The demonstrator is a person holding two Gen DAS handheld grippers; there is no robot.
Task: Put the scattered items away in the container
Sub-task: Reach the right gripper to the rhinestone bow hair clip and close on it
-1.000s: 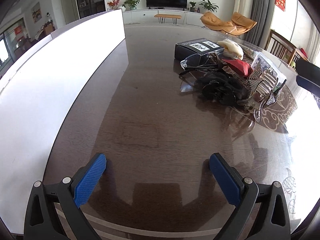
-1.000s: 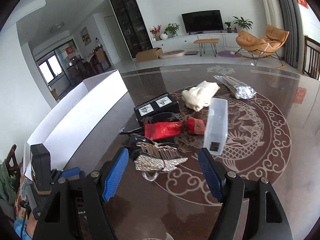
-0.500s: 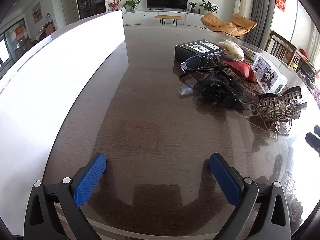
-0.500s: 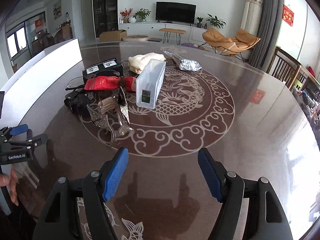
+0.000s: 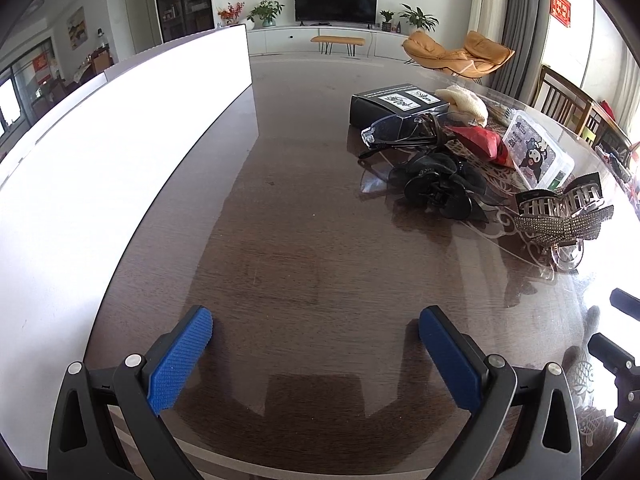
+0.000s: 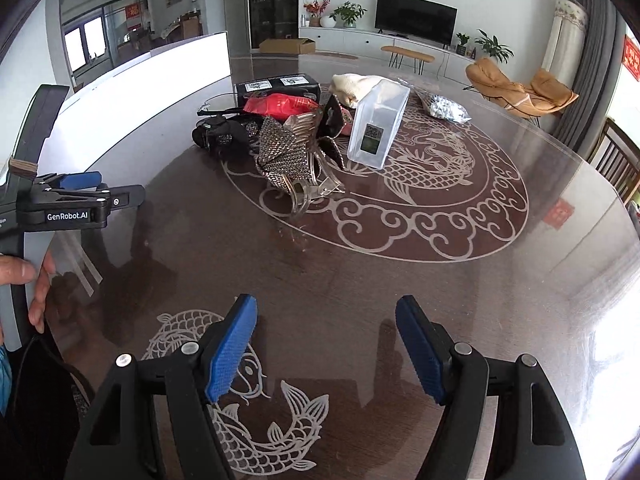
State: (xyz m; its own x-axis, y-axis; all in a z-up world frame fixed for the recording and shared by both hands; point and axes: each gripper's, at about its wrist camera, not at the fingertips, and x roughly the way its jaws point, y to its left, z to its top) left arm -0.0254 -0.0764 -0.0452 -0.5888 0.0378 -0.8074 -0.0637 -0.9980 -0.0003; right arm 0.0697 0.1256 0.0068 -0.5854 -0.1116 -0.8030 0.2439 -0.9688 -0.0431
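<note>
A long white box stands along the table's left side; it also shows in the right wrist view. A pile of items lies mid-table: a black box, glasses, a black hair clip, a rhinestone hair clip, a red pouch, a clear plastic case, a cream cloth and a foil packet. My left gripper is open and empty, low over bare table near the white box. My right gripper is open and empty, well short of the pile.
The dark glossy round table has a carved dragon and fish pattern. The left gripper's body and a hand show at the left of the right wrist view. Wooden chairs stand at the right edge.
The right gripper has drawn back from the pile and swung to the left. The rhinestone clip now lies on the table. The left gripper has stayed still.
</note>
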